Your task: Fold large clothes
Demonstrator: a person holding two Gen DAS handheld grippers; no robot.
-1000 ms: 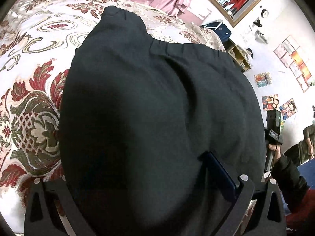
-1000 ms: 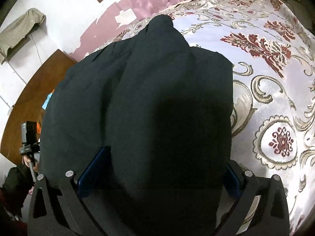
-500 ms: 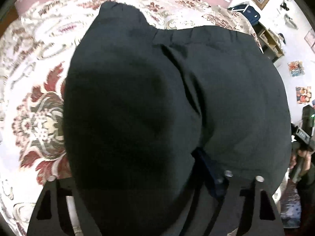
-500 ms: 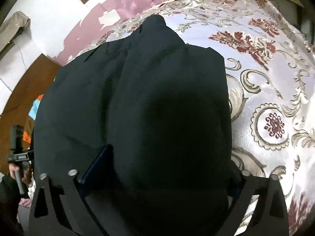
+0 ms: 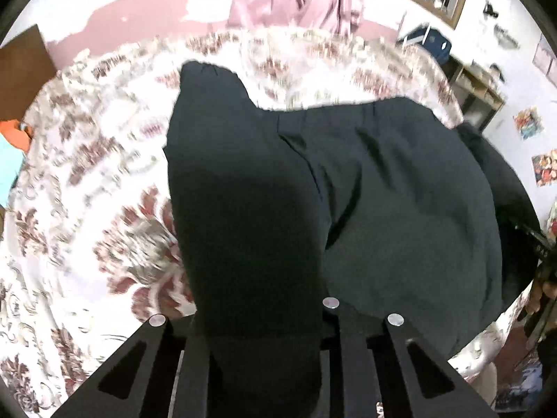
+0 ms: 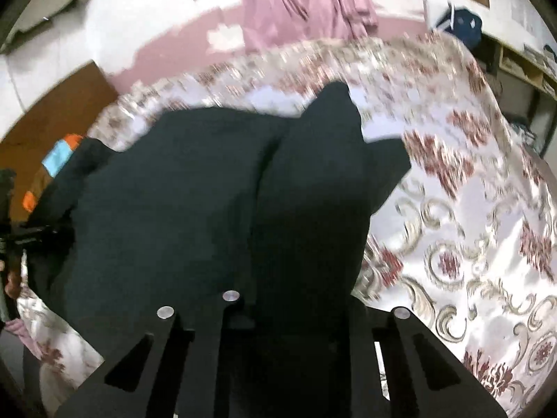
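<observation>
- Nearest, the left gripper point(image 5: 259, 317) is clamped on a bunched fold of the black garment point(image 5: 400, 209), cloth packed between its fingers.
- Likewise the right gripper point(image 6: 299, 308) is pinched on the same black garment point(image 6: 195, 202), fabric hiding the fingertips.
- Beyond, the garment drapes away from both grippers, its far end with the gathered waistband lying on the floral bedspread point(image 5: 104, 174).
- Farther off, a pink curtain point(image 6: 306, 3) hangs against the wall behind the floral bedspread point(image 6: 470, 226).
</observation>
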